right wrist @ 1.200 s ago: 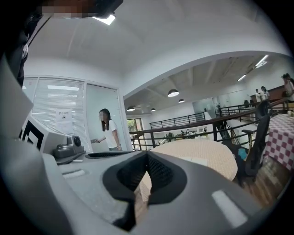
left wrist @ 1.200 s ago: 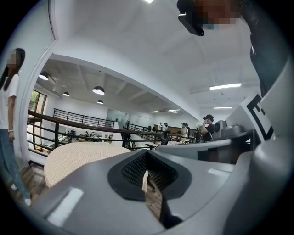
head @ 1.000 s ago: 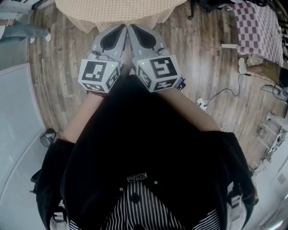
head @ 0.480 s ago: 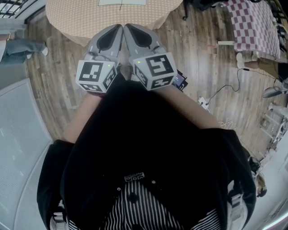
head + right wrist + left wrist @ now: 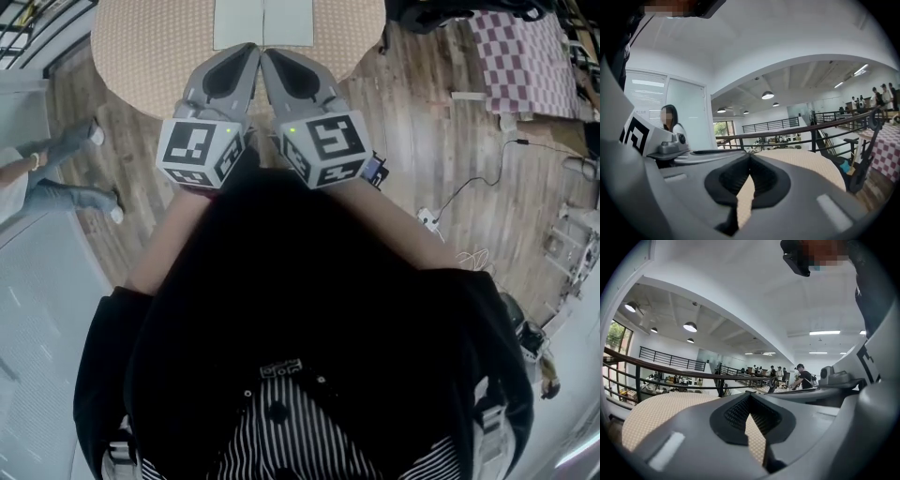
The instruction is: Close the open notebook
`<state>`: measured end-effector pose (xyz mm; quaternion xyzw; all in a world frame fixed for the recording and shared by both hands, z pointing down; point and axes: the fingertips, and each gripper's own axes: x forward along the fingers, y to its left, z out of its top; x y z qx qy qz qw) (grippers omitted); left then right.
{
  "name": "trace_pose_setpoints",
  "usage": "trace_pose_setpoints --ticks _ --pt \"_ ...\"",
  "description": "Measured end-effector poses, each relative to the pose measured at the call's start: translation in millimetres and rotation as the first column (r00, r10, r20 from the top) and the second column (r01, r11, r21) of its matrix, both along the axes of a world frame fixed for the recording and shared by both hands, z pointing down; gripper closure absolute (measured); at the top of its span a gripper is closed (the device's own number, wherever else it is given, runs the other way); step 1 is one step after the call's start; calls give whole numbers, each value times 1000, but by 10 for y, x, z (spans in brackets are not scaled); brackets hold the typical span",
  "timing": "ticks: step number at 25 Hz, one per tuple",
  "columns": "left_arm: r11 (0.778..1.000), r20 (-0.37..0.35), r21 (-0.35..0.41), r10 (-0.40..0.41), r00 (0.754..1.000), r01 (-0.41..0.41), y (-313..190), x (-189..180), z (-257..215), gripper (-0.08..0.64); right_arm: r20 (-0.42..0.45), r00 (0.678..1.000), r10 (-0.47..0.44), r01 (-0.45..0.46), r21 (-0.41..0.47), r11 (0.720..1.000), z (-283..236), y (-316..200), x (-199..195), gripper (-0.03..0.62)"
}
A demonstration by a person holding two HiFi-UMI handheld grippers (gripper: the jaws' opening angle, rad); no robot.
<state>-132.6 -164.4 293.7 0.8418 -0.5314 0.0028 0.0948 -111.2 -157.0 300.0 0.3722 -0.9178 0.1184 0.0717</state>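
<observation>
Notebook (image 5: 262,22) lies open on the desk (image 5: 150,66), white pages flat, further in from the desk's near edge. Vs. a sec ago it has come into view & the desk is closer: the person has walked up to it. Left gripper (image 5: 250,52) & right gripper (image 5: 271,56) hang side by side over the desk's near part, jaws of each closed tip to tip, holding nothing. Closing is not yet begun, I think; approach stage only.

Open notebook (image 5: 263,22) lies on round beige-clothed table (image 5: 141,56)
</observation>
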Motion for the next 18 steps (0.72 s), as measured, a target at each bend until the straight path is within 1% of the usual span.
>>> trace_pose_setpoints --ticks 2,7,11,14,18 --pt "1000 -1 -3 9 1000 -9 -154 -120 -9 565 0 1000 14 -14 -1 1000 -22 -172 -121 592" --pt "999 -7 -15 40 999 -40 -421 -292 -6 565 -6 999 40 -40 -1 999 -53 -465 -298 592" --pt "997 -24 -23 76 997 -76 -678 -713 46 565 -22 997 71 -71 -6 997 -19 -731 -719 592" --pt "995 -49 -21 94 994 -95 -802 -943 33 564 -29 996 79 -80 -9 997 -17 -846 -952 592" --pt "994 -63 -19 104 993 -106 -960 -1045 38 565 -46 995 86 -87 -11 996 -14 -999 -1054 591"
